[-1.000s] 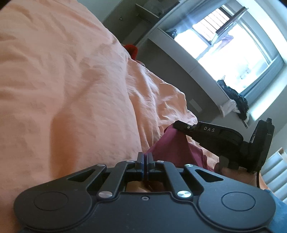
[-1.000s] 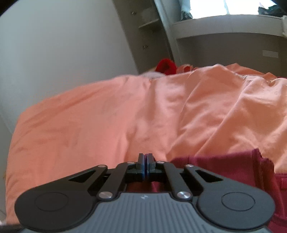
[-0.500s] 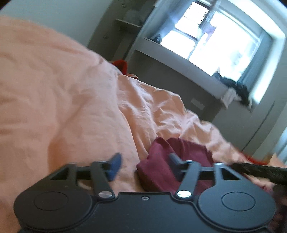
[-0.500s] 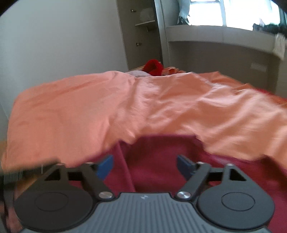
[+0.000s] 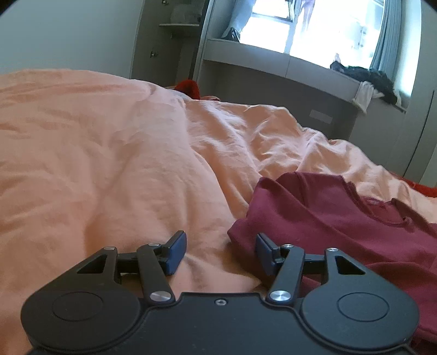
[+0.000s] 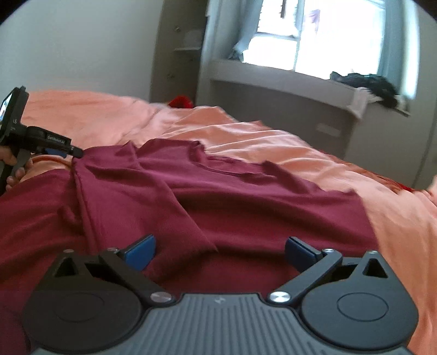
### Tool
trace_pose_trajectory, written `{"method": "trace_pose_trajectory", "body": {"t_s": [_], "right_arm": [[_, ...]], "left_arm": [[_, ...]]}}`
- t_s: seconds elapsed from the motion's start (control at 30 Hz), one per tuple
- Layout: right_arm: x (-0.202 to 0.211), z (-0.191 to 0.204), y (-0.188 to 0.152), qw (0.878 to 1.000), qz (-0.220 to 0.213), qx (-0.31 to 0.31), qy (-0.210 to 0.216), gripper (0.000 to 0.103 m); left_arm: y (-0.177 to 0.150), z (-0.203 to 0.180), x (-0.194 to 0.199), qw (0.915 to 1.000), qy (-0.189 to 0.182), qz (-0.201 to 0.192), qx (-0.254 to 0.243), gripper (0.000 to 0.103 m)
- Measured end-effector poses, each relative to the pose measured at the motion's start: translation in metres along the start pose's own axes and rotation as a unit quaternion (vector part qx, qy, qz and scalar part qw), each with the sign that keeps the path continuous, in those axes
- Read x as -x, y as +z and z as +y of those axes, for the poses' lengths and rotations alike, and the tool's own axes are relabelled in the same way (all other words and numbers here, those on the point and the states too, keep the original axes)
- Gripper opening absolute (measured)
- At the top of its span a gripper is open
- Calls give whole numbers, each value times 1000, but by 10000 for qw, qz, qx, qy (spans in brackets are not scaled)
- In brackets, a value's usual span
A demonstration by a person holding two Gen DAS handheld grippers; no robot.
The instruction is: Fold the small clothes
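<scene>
A maroon shirt (image 5: 341,218) lies rumpled and partly folded on the orange bedspread (image 5: 109,150). My left gripper (image 5: 221,251) hovers at the shirt's left edge; its jaws are closing, with only bedding and the shirt's hem between them and no pad pressing. In the right wrist view the shirt (image 6: 218,196) fills the middle, neckline towards the window. My right gripper (image 6: 220,254) stands low over its near part, jaws opening wide, cloth beneath them but not gripped. The left gripper (image 6: 73,151) shows at the far left edge of the shirt, held by a hand (image 6: 11,163).
A red item (image 5: 188,87) lies at the bed's far end. Beyond it stand a grey shelf unit (image 5: 177,24) and a window ledge (image 5: 300,68) with dark clothes (image 5: 368,76) piled on it. The bedspread (image 6: 273,142) is creased around the shirt.
Both grippers were shut on the maroon cloth and have let go and opened. The right gripper has swept sideways along the shirt, away from the left one. The left gripper has rolled level.
</scene>
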State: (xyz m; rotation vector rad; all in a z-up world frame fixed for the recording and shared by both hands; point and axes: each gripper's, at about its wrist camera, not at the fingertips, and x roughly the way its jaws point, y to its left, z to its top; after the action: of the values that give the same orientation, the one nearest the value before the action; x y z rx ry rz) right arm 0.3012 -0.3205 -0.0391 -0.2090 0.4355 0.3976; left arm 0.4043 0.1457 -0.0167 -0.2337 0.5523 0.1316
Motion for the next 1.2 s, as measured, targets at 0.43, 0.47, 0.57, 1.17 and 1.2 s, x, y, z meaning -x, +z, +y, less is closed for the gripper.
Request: {"method": "trace_pose_trajectory", "body": {"t_s": [0.43, 0.47, 0.57, 1.17, 1.2], "right_arm": [[125, 1, -63, 9963, -383, 613, -455, 103], [132, 6, -66, 9950, -372, 796, -484, 103], [149, 19, -72, 9897, -327, 1303, -490, 103], [112, 95, -131, 9309, 1071, 3402, -786, 103], [106, 99, -136, 9219, 1095, 3597, -935, 103]], "left_arm": [[-33, -8, 114, 9928, -98, -1033, -598, 102], [-36, -10, 124, 9922, -168, -1028, -688, 102], [-45, -18, 155, 9894, -321, -1070, -929, 102], [-165, -50, 238, 9798, -1120, -397, -1611, 102], [-169, -50, 238, 9802, -1106, -349, -1602, 102]]}}
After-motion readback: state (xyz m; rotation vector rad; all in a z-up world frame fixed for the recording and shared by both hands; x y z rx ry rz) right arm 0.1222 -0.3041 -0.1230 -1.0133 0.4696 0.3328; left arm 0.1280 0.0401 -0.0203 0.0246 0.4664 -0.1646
